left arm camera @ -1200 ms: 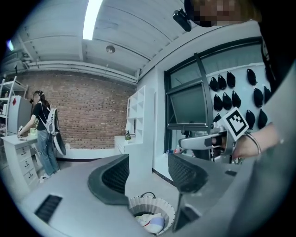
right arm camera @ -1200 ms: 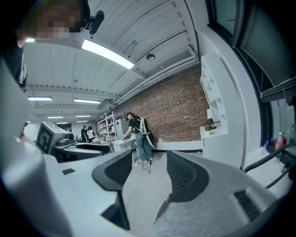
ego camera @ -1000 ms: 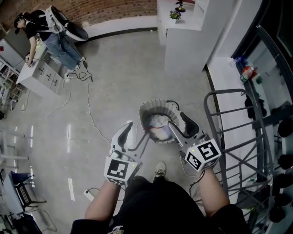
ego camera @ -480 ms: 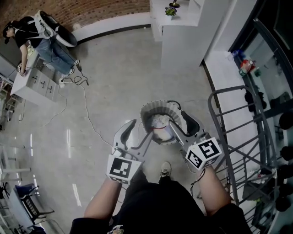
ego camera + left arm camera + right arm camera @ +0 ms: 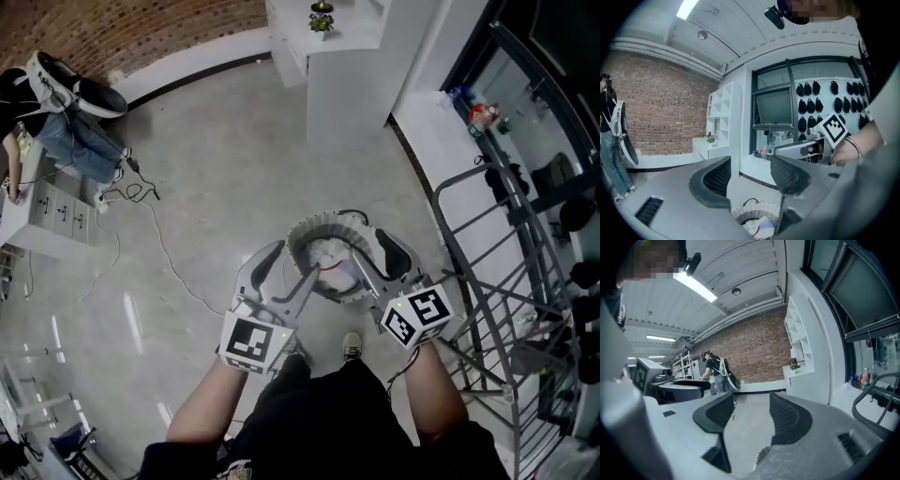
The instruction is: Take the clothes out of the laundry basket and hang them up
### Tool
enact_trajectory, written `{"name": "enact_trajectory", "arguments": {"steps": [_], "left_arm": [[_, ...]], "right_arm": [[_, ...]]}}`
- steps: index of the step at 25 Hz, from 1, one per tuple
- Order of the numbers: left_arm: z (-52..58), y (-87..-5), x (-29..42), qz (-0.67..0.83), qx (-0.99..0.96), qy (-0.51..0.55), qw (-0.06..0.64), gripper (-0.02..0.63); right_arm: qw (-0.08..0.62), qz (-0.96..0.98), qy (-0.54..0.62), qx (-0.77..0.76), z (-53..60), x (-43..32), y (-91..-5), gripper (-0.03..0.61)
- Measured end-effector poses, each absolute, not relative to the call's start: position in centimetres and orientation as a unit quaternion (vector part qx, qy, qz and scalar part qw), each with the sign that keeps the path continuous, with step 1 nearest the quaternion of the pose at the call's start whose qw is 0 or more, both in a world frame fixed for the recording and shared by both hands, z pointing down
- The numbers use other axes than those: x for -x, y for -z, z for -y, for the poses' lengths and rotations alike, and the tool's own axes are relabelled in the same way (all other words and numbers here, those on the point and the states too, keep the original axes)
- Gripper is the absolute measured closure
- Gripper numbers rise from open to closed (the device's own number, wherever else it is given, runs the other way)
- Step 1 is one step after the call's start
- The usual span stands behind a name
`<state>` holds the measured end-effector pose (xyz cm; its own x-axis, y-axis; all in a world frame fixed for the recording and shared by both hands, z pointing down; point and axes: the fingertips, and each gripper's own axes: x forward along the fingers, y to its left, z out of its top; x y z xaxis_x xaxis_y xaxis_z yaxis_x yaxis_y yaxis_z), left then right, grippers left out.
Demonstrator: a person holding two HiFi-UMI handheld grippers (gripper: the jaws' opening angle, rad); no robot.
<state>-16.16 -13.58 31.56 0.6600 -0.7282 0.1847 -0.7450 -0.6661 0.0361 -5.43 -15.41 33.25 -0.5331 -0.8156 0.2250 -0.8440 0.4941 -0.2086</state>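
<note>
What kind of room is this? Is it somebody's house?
Probably a lab or studio, not a home: brick wall, bare shiny floor with a loose cable, and another person standing at a cabinet.

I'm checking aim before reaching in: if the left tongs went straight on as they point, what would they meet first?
Probably not the laundry basket, which sits below their line. The open left tongs point over it toward the white pillar, though depth is unclear.
</note>
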Motion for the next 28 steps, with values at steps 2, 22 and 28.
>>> {"name": "enact_trajectory", "arguments": {"steps": [2,22,28], "left_arm": [[14.2,-31.8,17.0,0.39,-0.914,-0.084,0.071,0.371],[17.9,-40.4,12.7,0.385,-0.91,-0.101,0.117,0.371],[18.8,-44.7,10.4,0.398,-0.893,-0.137,0.156,0.371]], "right_arm": [[0.051,0.856,-0.147,-0.492,15.8,6.2,-33.6,0.33],[0.1,0.859,-0.184,-0.466,19.7,2.4,-43.4,0.325],[0.115,0.867,-0.208,-0.437,21.6,0.0,-48.9,0.323]]}}
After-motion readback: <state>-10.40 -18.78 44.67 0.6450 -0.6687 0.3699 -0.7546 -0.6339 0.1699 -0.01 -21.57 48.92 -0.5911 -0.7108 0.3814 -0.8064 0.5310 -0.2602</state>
